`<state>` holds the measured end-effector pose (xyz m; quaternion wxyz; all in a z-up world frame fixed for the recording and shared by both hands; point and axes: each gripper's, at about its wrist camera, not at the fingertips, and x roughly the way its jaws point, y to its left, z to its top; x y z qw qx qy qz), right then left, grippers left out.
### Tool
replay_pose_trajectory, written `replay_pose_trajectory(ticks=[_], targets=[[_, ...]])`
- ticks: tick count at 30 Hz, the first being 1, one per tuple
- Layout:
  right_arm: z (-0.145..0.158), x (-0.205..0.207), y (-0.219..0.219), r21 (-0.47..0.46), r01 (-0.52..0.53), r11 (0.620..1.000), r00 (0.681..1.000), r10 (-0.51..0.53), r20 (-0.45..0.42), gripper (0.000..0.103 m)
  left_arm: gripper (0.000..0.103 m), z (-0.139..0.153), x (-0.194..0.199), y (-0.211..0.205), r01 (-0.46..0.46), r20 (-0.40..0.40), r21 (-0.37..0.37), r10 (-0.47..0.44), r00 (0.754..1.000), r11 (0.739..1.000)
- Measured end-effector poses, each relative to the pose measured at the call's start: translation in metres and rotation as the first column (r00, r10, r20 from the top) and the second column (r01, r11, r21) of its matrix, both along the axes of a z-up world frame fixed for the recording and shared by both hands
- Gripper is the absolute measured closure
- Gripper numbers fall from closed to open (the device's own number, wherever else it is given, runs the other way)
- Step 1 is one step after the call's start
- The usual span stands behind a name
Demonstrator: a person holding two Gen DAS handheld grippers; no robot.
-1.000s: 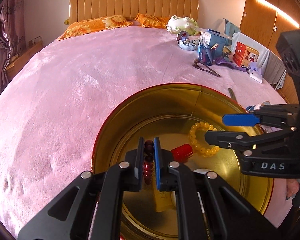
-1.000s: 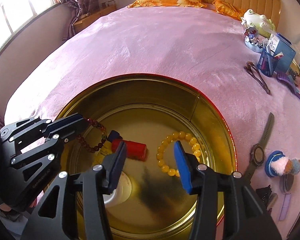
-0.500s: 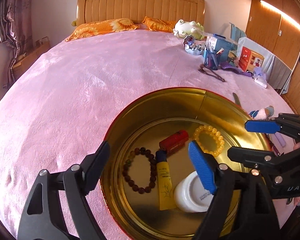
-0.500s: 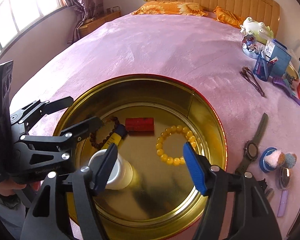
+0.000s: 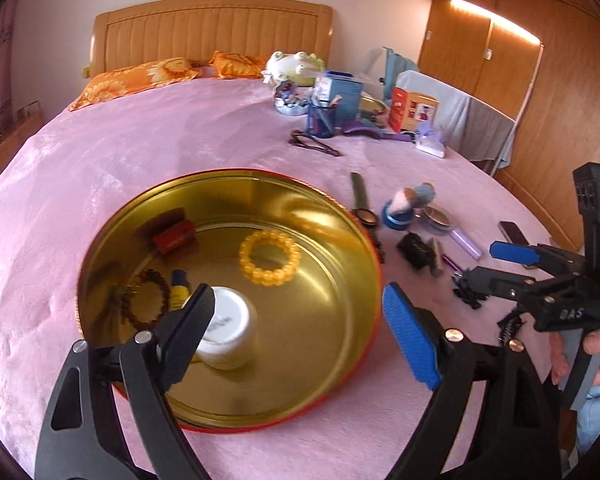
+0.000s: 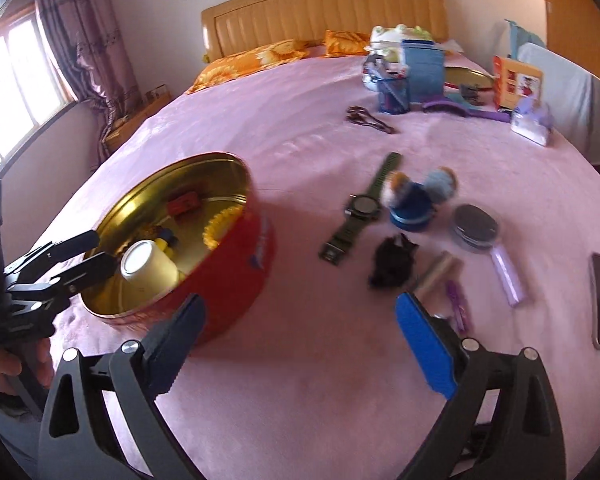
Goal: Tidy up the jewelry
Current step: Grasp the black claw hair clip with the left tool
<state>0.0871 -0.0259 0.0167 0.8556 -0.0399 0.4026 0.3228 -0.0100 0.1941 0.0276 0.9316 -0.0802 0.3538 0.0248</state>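
Left claw (image 5: 296, 316) released the dark bracelet (image 5: 146, 298) into the tin (image 5: 364, 232), now spread; right claw (image 6: 300, 328), spread, swung toward the watch (image 6: 360, 208).

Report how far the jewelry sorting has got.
Done: the yellow bead bracelet and dark bead bracelet lie in the round tin, beside a red box, a tube and a white jar. In hand: nothing; the left gripper and right gripper are both open and empty. Left: the green watch and small items around it on the pink bedspread.
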Motion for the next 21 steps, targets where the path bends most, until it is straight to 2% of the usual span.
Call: replay_pose_trajectory(ticks=[3,7,13,21], targets=[[-0.008,0.0,-0.048,-0.052,0.1,0.994,0.995,-0.099,0.01,0.006,0.019,-0.003,-0.002,-0.04,0.092,-0.007,0.005,-0.092,0.996,0.996],[-0.021,-0.005,-0.1,-0.093,0.184,0.978,0.983,-0.183,0.021,0.006,0.019,-0.012,-0.001,-0.087,0.195,-0.025,0.004,-0.195,0.981,0.981],[-0.045,-0.023,-0.145,-0.115,0.227,0.967,0.974,-0.226,0.026,0.006,0.019,-0.037,0.016,-0.154,0.308,-0.085,0.006,-0.307,0.948,0.951],[-0.044,-0.027,-0.186,-0.102,0.261,0.96,0.964,-0.255,0.072,0.006,0.019,-0.068,0.044,-0.225,0.429,-0.15,-0.023,-0.428,0.891,0.903]])
